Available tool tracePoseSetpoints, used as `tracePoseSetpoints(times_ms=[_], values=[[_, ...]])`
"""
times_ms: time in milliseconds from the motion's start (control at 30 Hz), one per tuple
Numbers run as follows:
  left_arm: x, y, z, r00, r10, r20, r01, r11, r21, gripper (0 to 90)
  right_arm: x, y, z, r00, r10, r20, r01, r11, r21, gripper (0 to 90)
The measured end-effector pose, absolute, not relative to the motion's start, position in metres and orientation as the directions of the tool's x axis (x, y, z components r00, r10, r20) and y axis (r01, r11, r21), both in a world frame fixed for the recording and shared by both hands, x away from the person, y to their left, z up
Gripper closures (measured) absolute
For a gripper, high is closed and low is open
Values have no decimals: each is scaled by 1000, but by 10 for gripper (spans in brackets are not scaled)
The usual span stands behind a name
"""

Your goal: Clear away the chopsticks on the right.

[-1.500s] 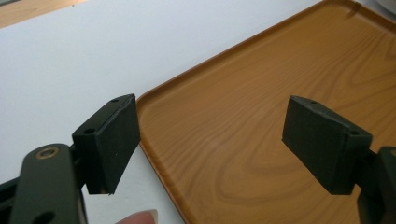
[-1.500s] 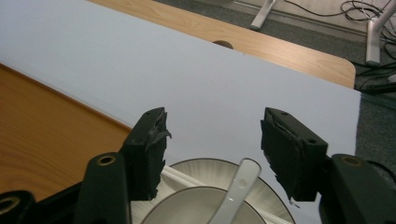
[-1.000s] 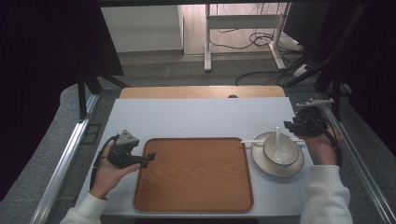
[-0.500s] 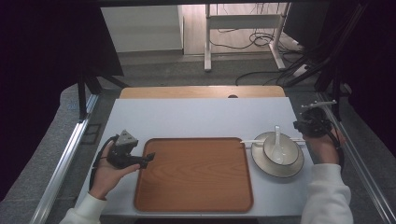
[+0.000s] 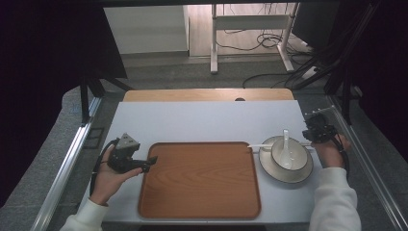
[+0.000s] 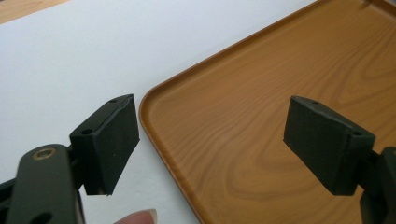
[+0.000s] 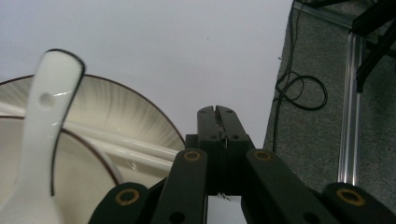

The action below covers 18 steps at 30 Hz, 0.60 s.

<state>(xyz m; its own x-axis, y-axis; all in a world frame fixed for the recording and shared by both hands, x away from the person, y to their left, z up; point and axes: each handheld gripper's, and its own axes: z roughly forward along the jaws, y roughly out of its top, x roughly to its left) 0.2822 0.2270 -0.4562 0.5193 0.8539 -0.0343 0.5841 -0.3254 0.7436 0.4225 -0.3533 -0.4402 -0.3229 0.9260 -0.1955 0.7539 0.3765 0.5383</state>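
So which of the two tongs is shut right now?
The right tongs, beside the plate holding the bowl and spoon: their jaws meet with nothing between. The left tongs gape over the tray's corner.

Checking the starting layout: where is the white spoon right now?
In the high view the spoon stands in the bowl on the plate, right of the wooden tray, beside the right gripper.

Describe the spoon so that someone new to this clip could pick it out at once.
Start at the wooden tray in the middle of the white table; just to its right sits a plate carrying a bowl. The spoon stands in that bowl, white, dark-edged, a small hole in its handle, unlike the thin white chopsticks across the plate.
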Motion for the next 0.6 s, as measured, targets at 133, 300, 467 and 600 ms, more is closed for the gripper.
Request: tracePoseSetpoints(times_ms=[133,300,467,600], values=[[283,226,-458,519,854,-36,589,-328,739,175,424,-355,-445,-321,927,-194,765,375,524,900],[283,224,-459,525,850,-32,590,-337,734,175,426,-357,-452,-320,928,-191,777,372,507,900],[283,227,-458,519,854,-33,592,-331,735,175,425,-361,-456,-303,933,-193,783,359,508,900],[284,227,-459,519,854,-31,596,-336,729,175,424,-364,-458,-299,936,-185,791,352,501,900]])
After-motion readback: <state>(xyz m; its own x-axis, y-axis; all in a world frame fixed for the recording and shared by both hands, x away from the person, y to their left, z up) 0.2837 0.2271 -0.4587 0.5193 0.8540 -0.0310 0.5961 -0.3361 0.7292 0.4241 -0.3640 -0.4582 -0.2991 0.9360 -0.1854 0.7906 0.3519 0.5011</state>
